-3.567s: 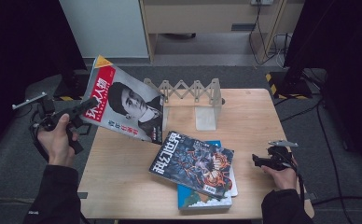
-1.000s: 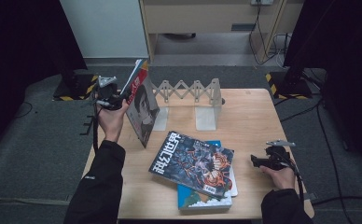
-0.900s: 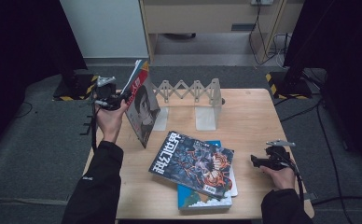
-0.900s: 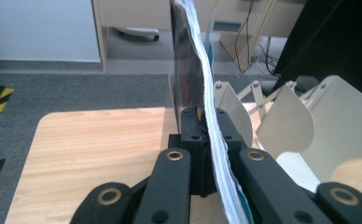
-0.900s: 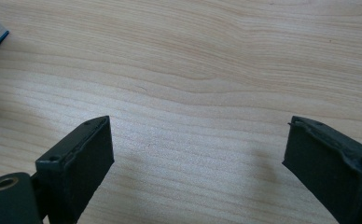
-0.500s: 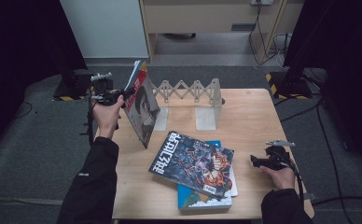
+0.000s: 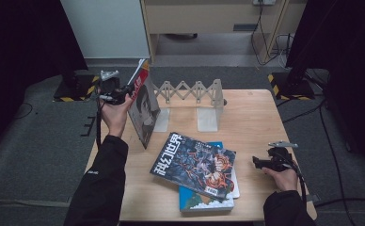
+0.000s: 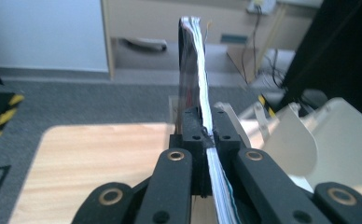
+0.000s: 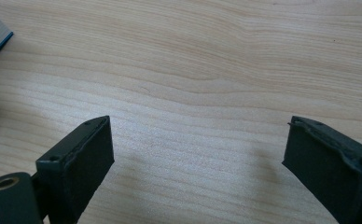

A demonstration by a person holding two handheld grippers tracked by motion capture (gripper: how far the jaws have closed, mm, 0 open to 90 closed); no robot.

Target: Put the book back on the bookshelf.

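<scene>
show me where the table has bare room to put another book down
Bare wood lies along the table's right side, between the expanding book rack and the right hand-held gripper. A narrower strip runs along the near left edge, beside the sleeve. The middle is crowded: the stacked magazines lie there, and the upright magazine stands at the left.

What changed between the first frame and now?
The left gripper carried the red-covered magazine from beyond the table's left edge over to the white rack and stood it upright on edge at the rack's left end, jaws shut on it. The right gripper and the book stack stayed put.
</scene>
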